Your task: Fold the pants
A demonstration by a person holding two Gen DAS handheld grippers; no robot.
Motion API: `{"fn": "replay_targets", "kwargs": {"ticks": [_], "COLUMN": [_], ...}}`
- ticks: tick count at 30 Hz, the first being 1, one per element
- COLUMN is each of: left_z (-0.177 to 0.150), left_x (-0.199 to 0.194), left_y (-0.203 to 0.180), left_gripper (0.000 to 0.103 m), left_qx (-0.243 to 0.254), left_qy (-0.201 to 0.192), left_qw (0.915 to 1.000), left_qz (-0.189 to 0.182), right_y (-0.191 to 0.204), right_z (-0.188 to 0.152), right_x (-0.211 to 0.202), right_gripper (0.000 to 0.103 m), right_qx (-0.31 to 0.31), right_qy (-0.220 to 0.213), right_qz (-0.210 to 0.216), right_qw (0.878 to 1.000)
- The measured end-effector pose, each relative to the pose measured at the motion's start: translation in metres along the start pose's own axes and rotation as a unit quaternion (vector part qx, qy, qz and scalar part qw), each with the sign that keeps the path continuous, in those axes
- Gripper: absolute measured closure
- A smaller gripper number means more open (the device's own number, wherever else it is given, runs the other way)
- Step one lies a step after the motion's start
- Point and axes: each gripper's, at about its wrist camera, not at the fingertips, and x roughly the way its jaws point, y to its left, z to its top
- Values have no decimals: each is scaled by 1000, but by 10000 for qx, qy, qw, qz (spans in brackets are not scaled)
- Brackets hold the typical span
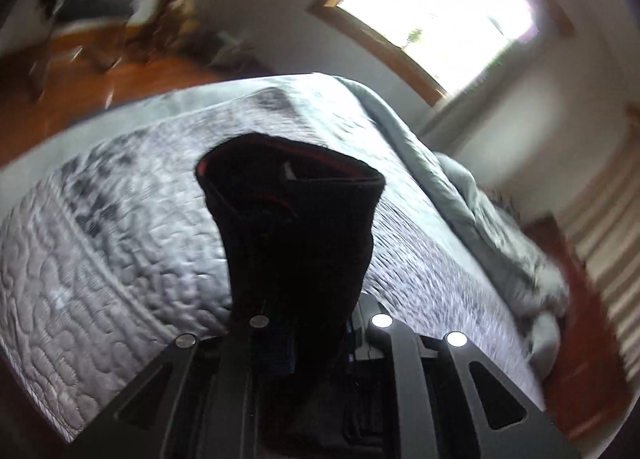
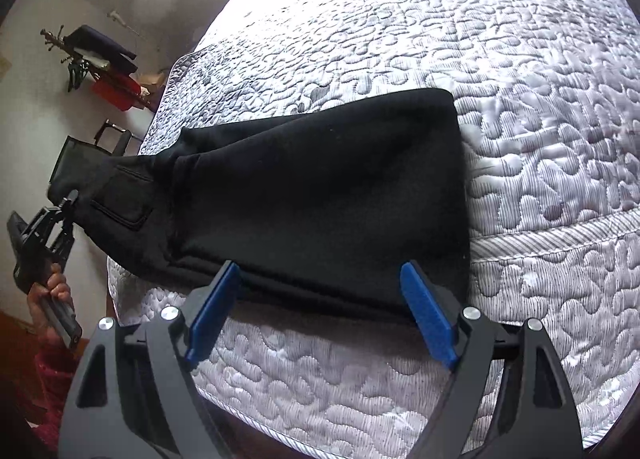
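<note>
From my left wrist: my left gripper [image 1: 304, 339] is clamped on the pants [image 1: 296, 219], the waist end rising ahead over the bed [image 1: 120, 259].

From my right wrist: my right gripper [image 2: 320, 307] stands apart, empty, at the near edge of the pants [image 2: 320, 195], whose long axis runs leftward to my left gripper [image 2: 66, 205].

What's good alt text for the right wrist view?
Black pants lie folded on a quilted grey bedspread, their near edge between the open blue-padded right gripper. At far left, a hand's left gripper lifts the waistband end off the bed.
</note>
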Motion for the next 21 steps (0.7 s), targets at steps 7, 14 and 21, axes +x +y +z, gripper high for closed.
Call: {"fn": "replay_targets", "kwargs": {"ticks": [7, 14, 21], "left_z": [-38, -92, -129], "left_x": [9, 38, 73], "left_y": [-82, -131, -146], "left_gripper": [87, 87, 87], "left_qx": [1267, 2045, 2416], "left_qy": [366, 923, 1385], "left_qw": [9907, 9737, 9601], "left_qz": [-344, -390, -243], "right_y": [0, 0, -5], "right_z": [-2, -4, -5], "right_x": [0, 0, 3], "right_gripper": [20, 20, 20], "right_qx": [-45, -154, -128], "right_qy": [-28, -52, -60], "right_qz": [109, 135, 147], "right_qw": [9999, 9998, 9998]}}
